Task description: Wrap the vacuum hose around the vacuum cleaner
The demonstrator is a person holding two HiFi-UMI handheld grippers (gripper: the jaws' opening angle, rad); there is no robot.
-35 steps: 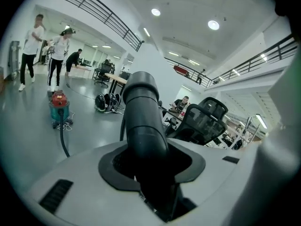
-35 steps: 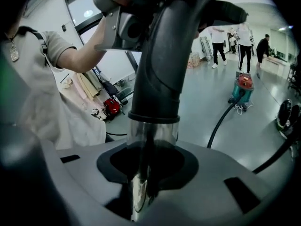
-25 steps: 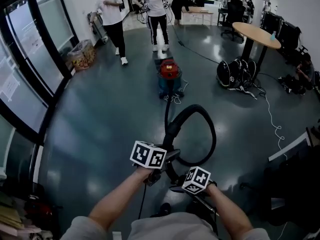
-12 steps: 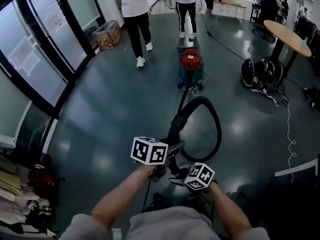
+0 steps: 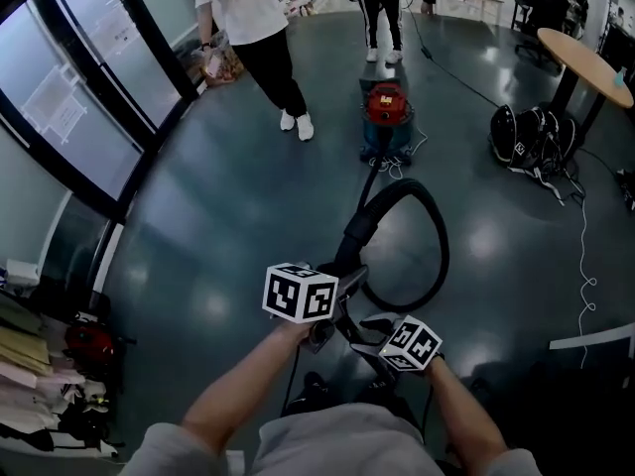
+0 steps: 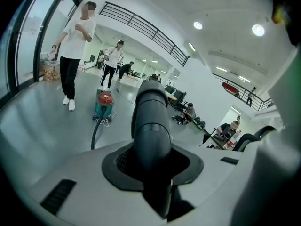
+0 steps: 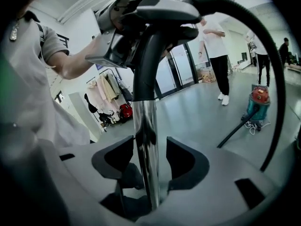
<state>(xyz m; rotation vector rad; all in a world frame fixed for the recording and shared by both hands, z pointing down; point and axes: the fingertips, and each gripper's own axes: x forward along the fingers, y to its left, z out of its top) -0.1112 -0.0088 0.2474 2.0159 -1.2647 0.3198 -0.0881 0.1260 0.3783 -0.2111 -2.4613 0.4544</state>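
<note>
The left gripper (image 6: 150,161) has its fingers closing on the black handle end of the hose (image 6: 151,121), which fills the gap between them. The right gripper (image 7: 146,166) has its fingers opening, and the shiny metal tube (image 7: 144,126) stands between them with room to spare. The hose loops over the floor (image 5: 218,196) to the red-topped vacuum cleaner (image 5: 386,107), well ahead and not yet wrapped.

It was a large open-plan office hall, with a glossy grey floor (image 5: 228,216) and tall glass partitions (image 5: 60,117) along the left. A round wooden table (image 5: 585,62) stood to the right, seated people (image 6: 231,128) worked further back, and a railed mezzanine (image 6: 141,26) ran under recessed ceiling lights (image 6: 198,26).
</note>
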